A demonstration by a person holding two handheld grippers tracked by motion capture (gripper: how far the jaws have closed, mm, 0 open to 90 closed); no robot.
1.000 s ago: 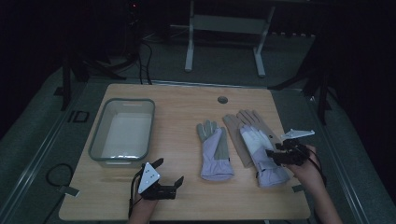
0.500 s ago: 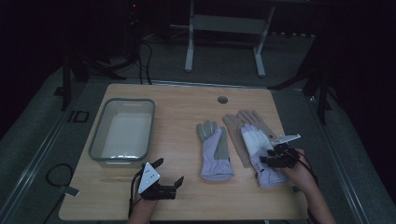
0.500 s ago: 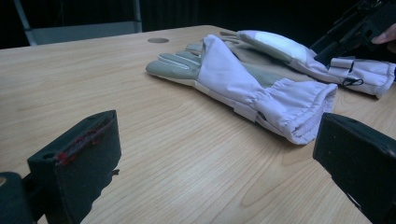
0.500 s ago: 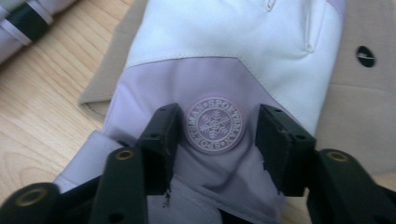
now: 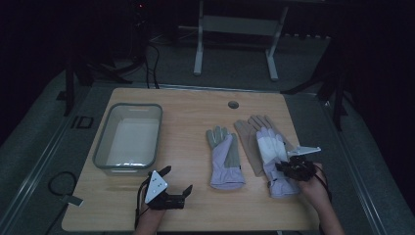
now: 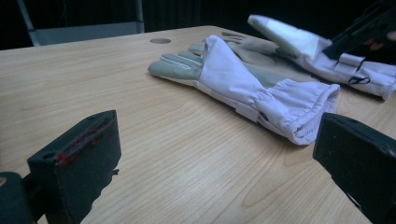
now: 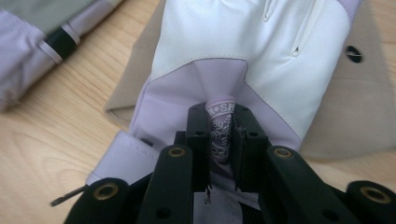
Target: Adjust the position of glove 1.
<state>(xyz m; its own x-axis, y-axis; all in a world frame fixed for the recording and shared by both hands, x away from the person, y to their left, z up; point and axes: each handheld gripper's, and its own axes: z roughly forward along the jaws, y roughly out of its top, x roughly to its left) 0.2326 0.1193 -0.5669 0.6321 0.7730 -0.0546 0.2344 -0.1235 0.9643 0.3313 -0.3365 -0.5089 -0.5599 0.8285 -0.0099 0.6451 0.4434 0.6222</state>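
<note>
Two gloves lie right of the table's middle. A grey and lavender glove lies flat by itself. Further right, a white and lavender glove lies across a tan glove. My right gripper sits low on that glove's lavender wrist part. Its jaws have just been closing and now pinch a raised fold of printed lavender fabric. My left gripper rests near the front edge, jaws wide open with only bare table between them.
A clear rectangular bin stands on the wooden table's left half. A round cable hole marks the back edge. Beyond the table a metal stand rises from the dark floor.
My right gripper has come down toward the table and a little left onto the white and lavender glove's wrist. The left gripper has not moved.
</note>
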